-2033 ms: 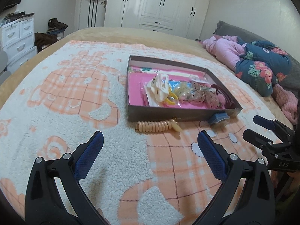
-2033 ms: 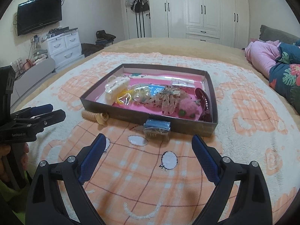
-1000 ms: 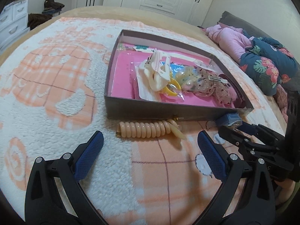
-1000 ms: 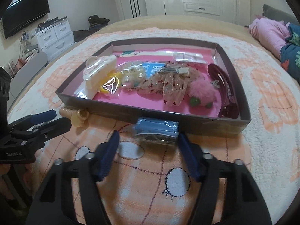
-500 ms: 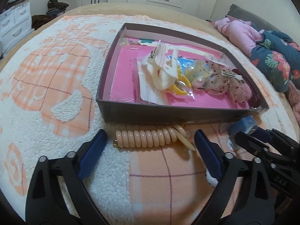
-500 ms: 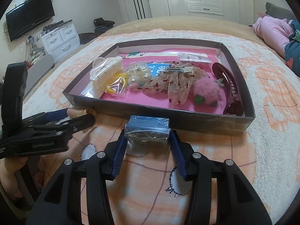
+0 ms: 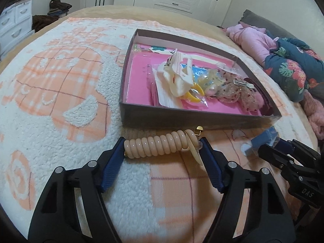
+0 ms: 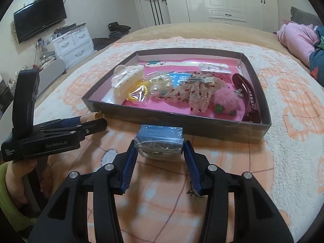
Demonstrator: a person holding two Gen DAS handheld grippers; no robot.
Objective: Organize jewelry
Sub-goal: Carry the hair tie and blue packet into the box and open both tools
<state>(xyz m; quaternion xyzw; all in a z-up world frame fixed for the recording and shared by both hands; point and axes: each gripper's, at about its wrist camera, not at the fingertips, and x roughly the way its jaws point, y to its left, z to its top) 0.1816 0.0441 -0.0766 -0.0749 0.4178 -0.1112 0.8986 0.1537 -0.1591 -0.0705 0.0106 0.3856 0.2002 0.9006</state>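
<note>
Left gripper point(image 7: 162, 151) has narrowed since half a second ago and come forward; its blue pads now press both ends of the beige coil tie point(image 7: 160, 143), so it reads as clamped on it, where two seconds back it was wide apart and well short. Coil tie lies on the blanket point(image 7: 60, 93) just in front of the tray point(image 7: 182, 119) near wall, long axis running left-right across the jaws, parallel to that wall, with a loose tail and gold clasp at its right end. Right of it, the right gripper point(image 8: 159, 152) has likewise gone from wide apart to closed against the sides of the blue packet point(image 8: 160, 139), which sits on the blanket just in front of the tray, long side also parallel to the wall. Likely meaning: both stray items are now grasped, next is lift and drop into the tray. Tray already holds the white claw clip point(image 8: 127, 81), pink pompom point(image 8: 224, 99) and dark red clip point(image 8: 247, 95).
</note>
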